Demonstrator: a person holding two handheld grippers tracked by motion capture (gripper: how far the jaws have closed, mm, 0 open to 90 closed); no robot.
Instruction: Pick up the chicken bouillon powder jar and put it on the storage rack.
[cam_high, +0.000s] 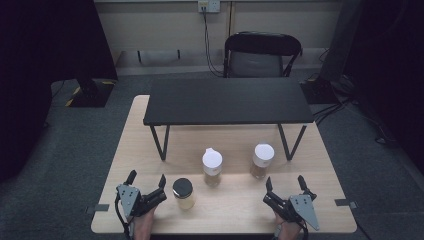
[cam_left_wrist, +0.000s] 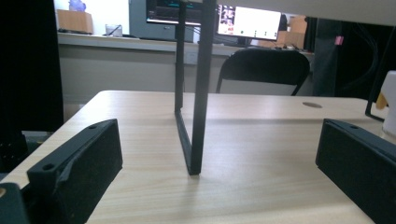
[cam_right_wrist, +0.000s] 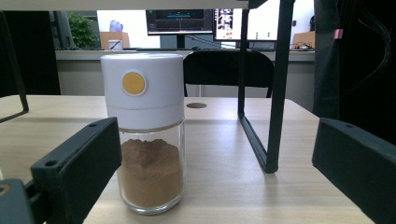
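Observation:
Three spice jars stand on the wooden table. A black-lidded jar of pale powder sits just right of my left gripper, which is open and holds nothing. Two white-capped jars stand farther back. My right gripper is open, just short of the right-hand jar. In the right gripper view that jar has a yellow dot on its cap and brown powder inside; it stands ahead, toward the left jaw, with no pad pressing on it. The left gripper faces a black shelf leg.
A low black shelf on thin legs spans the back half of the table, its right leg close to the brown-powder jar. A black folding chair stands behind the table. The person's hands enter at the front edge.

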